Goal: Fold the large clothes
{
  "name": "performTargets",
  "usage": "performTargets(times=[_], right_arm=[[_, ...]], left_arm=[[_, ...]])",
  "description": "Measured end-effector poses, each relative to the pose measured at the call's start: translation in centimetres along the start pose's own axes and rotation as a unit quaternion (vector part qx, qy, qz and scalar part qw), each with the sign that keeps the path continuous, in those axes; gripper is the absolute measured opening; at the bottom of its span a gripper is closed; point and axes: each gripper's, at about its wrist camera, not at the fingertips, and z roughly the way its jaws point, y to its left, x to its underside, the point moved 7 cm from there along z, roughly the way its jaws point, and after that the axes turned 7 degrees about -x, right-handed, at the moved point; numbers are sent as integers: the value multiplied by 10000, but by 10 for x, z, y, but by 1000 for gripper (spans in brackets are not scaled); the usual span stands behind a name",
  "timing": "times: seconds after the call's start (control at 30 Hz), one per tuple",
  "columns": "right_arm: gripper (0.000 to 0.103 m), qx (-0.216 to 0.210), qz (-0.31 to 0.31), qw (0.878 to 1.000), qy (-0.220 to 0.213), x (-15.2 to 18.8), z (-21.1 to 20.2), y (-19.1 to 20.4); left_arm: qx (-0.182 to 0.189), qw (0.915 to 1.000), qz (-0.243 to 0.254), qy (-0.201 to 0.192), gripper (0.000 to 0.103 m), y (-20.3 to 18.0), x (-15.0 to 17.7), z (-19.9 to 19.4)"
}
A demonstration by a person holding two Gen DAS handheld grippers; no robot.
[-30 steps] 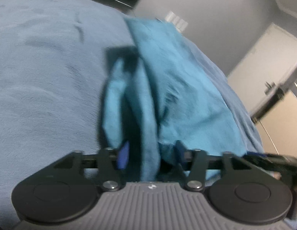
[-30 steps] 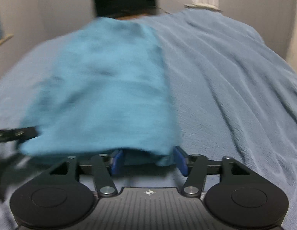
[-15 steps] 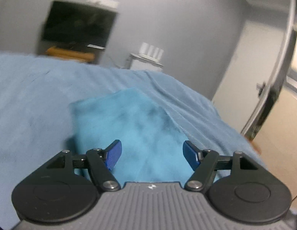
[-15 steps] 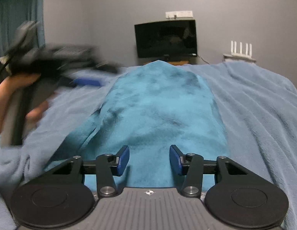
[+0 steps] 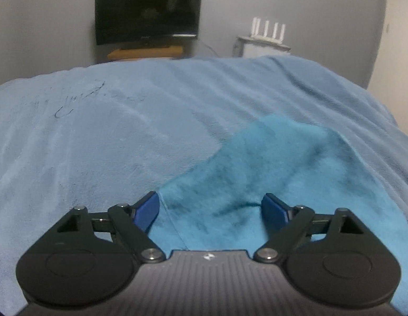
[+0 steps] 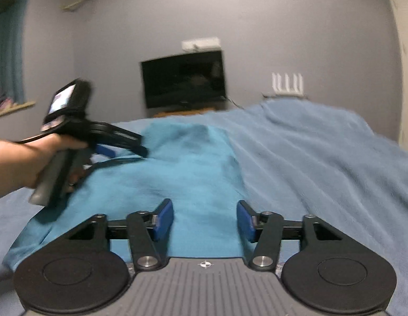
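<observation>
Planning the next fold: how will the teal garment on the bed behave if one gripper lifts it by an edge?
The teal garment will probably drape and sag, since it lies in soft creases with no stiff edge. It looks fuzzy, so likely not slippery on the similarly fuzzy blue blanket. A push would probably bunch it rather than slide it flat.

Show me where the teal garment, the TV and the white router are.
teal garment (image 6: 193, 173), right wrist view, middle of the folded cloth.
TV (image 5: 147, 10), left wrist view, centre of the dark screen.
white router (image 5: 268, 30), left wrist view, its upright antennas.
</observation>
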Motion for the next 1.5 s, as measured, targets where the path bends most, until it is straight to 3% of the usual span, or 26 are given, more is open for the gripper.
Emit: performTargets(times=[0.07,0.1,0.17,0.23,0.33,0.4,0.5,0.57,0.63,0.73,1.0,1.1,1.23,1.33,1.43,1.5], right_arm=[[56,226,235,9995,36,1,1,-12],[56,222,400,9989,52,2,1,-17],[55,223,638,9976,141,3,3,-25],[56,375,586,9974,176,4,4,-28],[55,531,583,9968,155,7,3,-30],[56,508,706,9961,125,6,1,-32],[56,416,868,9953,129,5,-3,-33],[56,525,814,9951,173,5,-5,-33],[56,632,855,9940,256,6,-5,-36],[59,615,1036,9920,389,12,0,-42],[63,461,1468,9874,371,15,3,-56],[64,526,1501,9865,383,16,-2,-57],[73,-114,1423,9886,479,21,-8,-37],[73,66,1078,9917,694,26,-9,-30],[78,813,1422,9817,971,35,-18,-54],[75,1077,1753,9741,937,35,-29,-69]], left_arm=[[-705,9975,-21,-62,86,15,-6,3],[-828,9964,-204,-12,86,24,-7,4],[-621,9945,-836,122,84,42,-9,2],[-323,9917,-1246,-70,84,44,-15,-13],[10,9949,-857,-529,84,19,-18,-57],[504,9954,-443,-686,84,-15,-16,-80],[1081,9932,224,-372,84,-66,9,-100],[1239,9911,486,-42,84,-85,32,-102],[1119,9903,806,185,84,-88,57,-98],[724,9893,1261,99,84,-79,84,-91],[411,9958,417,704,84,-23,119,-103],[442,9964,103,717,84,-6,122,-131],[533,9968,4,597,84,-5,136,-175],[428,9970,165,622,84,-12,148,-191],[294,9974,131,639,84,-4,168,-219],[204,9978,38,625,85,4,183,-229]])
